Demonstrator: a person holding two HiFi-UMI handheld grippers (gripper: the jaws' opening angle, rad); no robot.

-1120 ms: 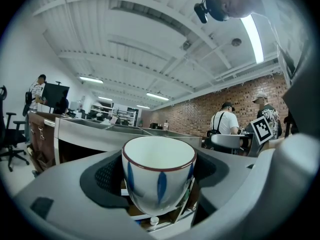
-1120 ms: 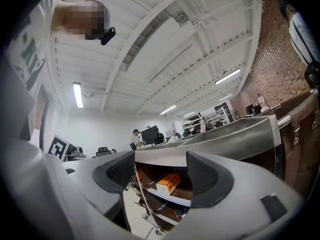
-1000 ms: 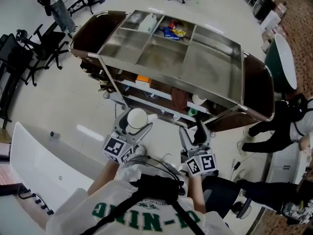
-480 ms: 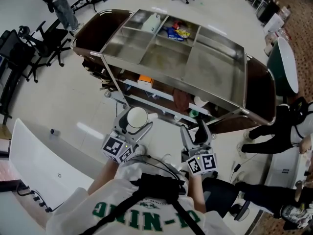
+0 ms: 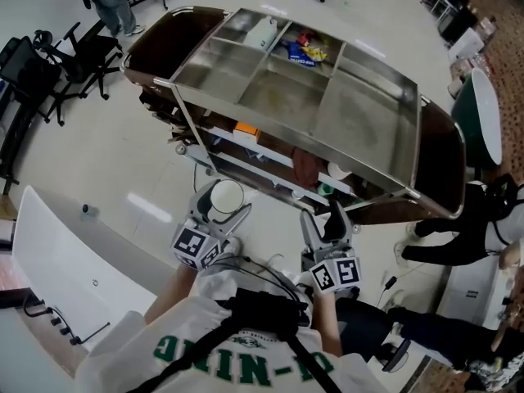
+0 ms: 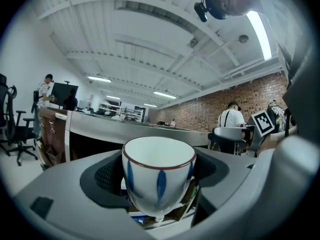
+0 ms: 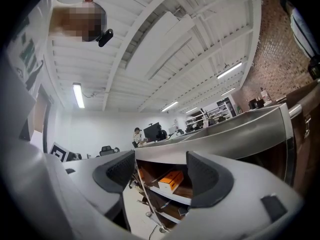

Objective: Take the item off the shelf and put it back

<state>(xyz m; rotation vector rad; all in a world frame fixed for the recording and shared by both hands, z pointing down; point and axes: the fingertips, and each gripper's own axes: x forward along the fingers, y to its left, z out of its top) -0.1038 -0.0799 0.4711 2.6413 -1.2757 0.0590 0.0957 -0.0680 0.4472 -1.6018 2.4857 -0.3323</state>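
Observation:
A white cup [image 6: 159, 176] with a dark red rim and blue streaks sits upright between the pads of my left gripper [image 6: 159, 171], which is shut on it. From above, the cup [image 5: 226, 196] shows as a white round in my left gripper [image 5: 223, 207], held in front of the steel cart [image 5: 372, 125] and short of its lower shelf [image 5: 270, 158]. My right gripper [image 5: 327, 223] hangs beside it, near the cart's front edge. Its jaws stand open and hold nothing [image 7: 161, 176]. An orange box [image 7: 170, 180] lies on a cart shelf beyond them.
The cart's top tray [image 5: 246, 64] has several compartments with a white item [image 5: 264, 33] and coloured packets [image 5: 307, 49] at the back. Office chairs [image 5: 78, 64] stand left. A white table [image 5: 57, 277] is at lower left. A person [image 5: 458, 228] is at right.
The view has shifted a little, so the cart sits slightly lower and to the right in frame. Both grippers and the cup keep the same places relative to the person.

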